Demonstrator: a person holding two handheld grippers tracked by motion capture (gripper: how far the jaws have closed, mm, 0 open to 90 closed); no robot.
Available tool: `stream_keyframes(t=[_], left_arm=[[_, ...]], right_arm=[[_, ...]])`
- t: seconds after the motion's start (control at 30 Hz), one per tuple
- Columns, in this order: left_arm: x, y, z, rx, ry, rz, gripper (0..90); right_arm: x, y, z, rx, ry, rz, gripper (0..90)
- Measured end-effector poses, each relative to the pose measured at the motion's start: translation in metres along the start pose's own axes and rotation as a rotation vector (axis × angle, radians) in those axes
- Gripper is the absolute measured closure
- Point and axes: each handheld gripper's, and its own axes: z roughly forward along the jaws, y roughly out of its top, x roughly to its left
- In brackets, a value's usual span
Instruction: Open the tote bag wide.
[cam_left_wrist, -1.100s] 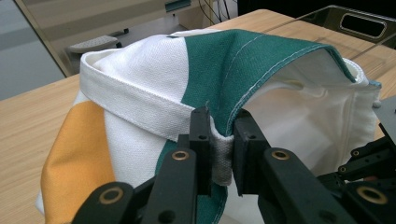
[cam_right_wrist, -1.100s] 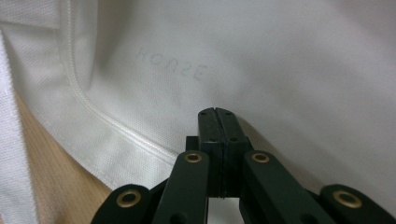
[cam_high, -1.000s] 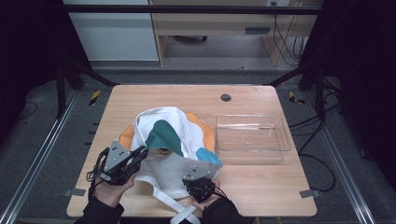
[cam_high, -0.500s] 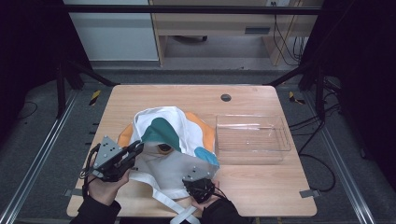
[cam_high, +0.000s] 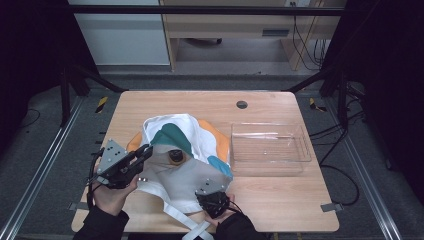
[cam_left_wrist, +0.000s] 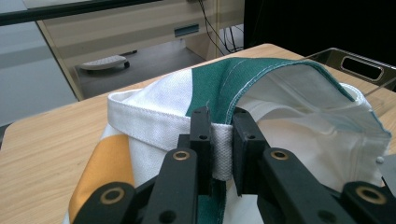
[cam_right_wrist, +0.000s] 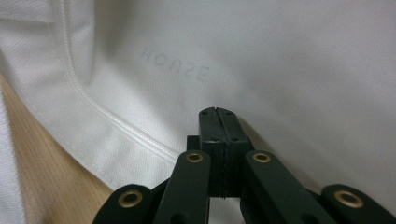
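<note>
- High view: a clear plastic tray (cam_high: 270, 149) sits on the right half of the wooden table (cam_high: 200, 102), holding nothing that can be made out; its near-left corner lies just beside a canvas tote bag (cam_high: 185, 150).
- The tote bag, white with green, orange and pale blue panels, lies slumped at the table's centre, its mouth gaping upward; a small dark round object (cam_high: 175, 156) rests inside the opening, too small to identify.
- White straps (cam_high: 192, 227) trail from the bag off the near edge of the table.
- The left gripper (cam_high: 141, 153), held in a person's hand at the bag's left side, is clamped on the bag's rim.
- Left gripper view: the two black jaws pinch the white webbing hem (cam_left_wrist: 223, 151) of the bag's mouth, with the green panel (cam_left_wrist: 233, 79) rising just behind and the tray's handle cut-out (cam_left_wrist: 363, 68) beyond at right.
- Right gripper view: the right gripper (cam_right_wrist: 218, 113) has its jaws pressed fully together, tips resting against white fabric (cam_right_wrist: 280, 70) faintly printed with mirrored letters; whether any cloth is caught between them cannot be told.
- In the high view that gripper (cam_high: 216, 197) sits at the bag's near edge.
- A dark round grommet (cam_high: 242, 104) marks the table's far side.
- Grey floor, black frame rails (cam_high: 35, 180) and a light wood cabinet (cam_high: 235, 25) with trailing cables surround the table.
</note>
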Motion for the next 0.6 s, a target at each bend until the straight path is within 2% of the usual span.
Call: stream_keyframes(t=[0.6], left_arm=[[0.011, 0.009, 0.004, -0.027, 0.027, -0.031, 80.7]], right_arm=[[0.001, 0.0, 0.0, 0.0, -0.005, -0.013, 90.0]])
